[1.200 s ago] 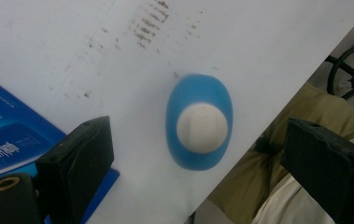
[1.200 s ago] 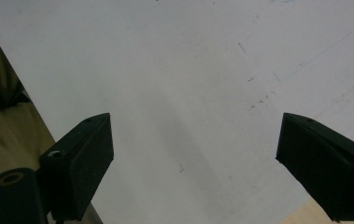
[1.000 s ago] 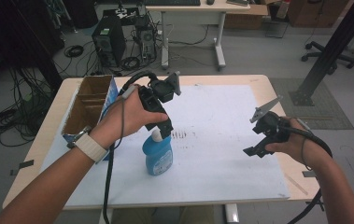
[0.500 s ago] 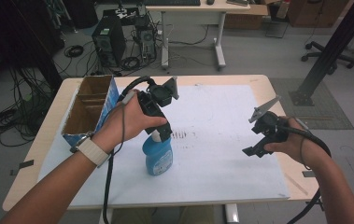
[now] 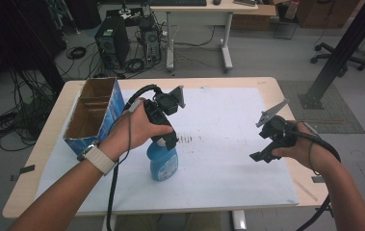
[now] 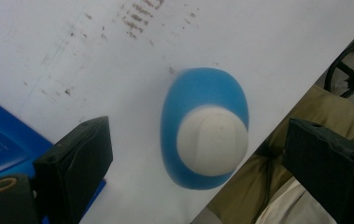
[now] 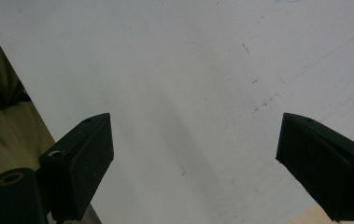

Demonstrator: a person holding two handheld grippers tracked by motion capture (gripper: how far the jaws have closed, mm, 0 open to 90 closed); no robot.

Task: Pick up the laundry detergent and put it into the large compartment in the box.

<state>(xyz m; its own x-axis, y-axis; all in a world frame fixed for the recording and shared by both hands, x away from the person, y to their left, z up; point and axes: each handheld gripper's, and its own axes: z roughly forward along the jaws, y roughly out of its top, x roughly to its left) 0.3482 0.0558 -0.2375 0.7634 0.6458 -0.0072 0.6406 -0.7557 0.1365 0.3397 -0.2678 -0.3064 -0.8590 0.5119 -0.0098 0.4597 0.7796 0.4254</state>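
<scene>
A blue bottle [image 5: 164, 163] with a white cap [image 6: 212, 140] stands upright on the white sheet [image 5: 218, 159], near the table's front. My left gripper [image 5: 164, 137] hangs straight over it, pointing down. In the left gripper view the left gripper [image 6: 195, 135] is open, its jaws wide apart on either side of the cap and clear of it. My right gripper [image 5: 266, 144] hovers over the right part of the sheet. In its own view the right gripper [image 7: 193, 135] is open with only bare sheet between the jaws.
An open cardboard box [image 5: 91, 115] with a blue side stands at the table's left, close behind my left hand. Dark scuff marks [image 5: 186, 139] lie on the sheet just right of the bottle. The table's front edge [image 5: 170, 211] is near the bottle.
My left gripper has sunk a little toward the top of the bottle. The right gripper has barely moved, and the bottle stands where it was.
</scene>
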